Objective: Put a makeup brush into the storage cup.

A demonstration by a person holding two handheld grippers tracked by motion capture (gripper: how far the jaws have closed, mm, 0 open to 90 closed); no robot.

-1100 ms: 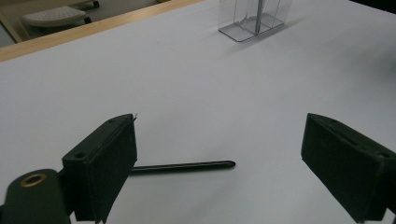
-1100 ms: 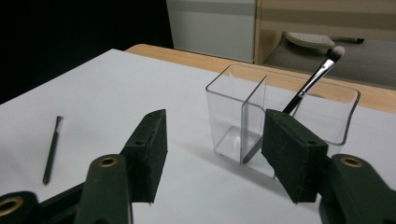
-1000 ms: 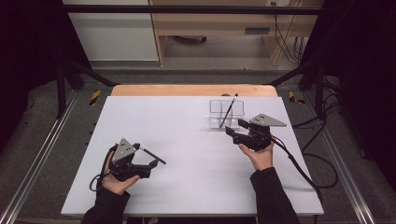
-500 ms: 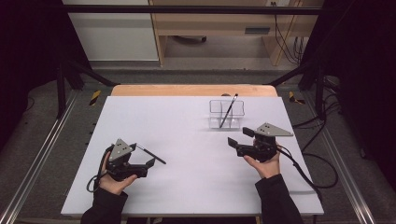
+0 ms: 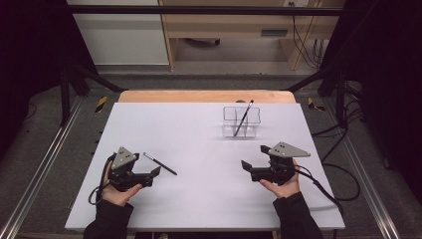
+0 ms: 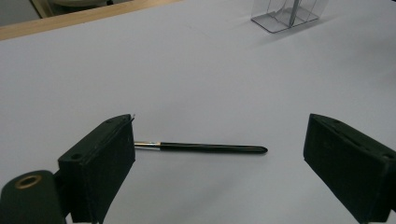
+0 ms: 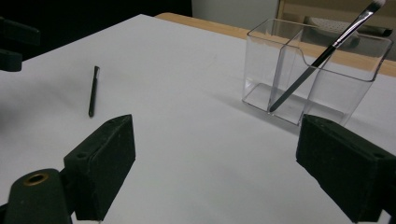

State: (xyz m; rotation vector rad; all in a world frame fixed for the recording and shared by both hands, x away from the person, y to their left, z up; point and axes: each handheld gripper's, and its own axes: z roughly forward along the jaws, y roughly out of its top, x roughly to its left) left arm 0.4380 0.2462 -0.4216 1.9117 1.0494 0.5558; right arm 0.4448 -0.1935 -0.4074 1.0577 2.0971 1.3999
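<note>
A black brush [image 5: 159, 164] lies flat on the white surface [image 5: 199, 149], lower left of centre in the high view, just beyond my left gripper [image 5: 155, 172]. In the left gripper view this brush [image 6: 201, 148] lies crosswise between my left jaws, which stand released and wide; its metal-collared end runs behind the left jaw, and I cannot tell whether it touches.

A second brush [image 5: 243, 118] stands tilted in a clear divided holder [image 5: 241, 122], upper right of centre in the high view. In the right gripper view it [image 7: 322, 53] leans across the holder [image 7: 317, 70], bristles toward the upper right corner.

My right gripper [image 5: 255, 160], lower right in the high view, is well apart from the holder. Its jaws have just been opening and now stand released, with nothing between them.
</note>
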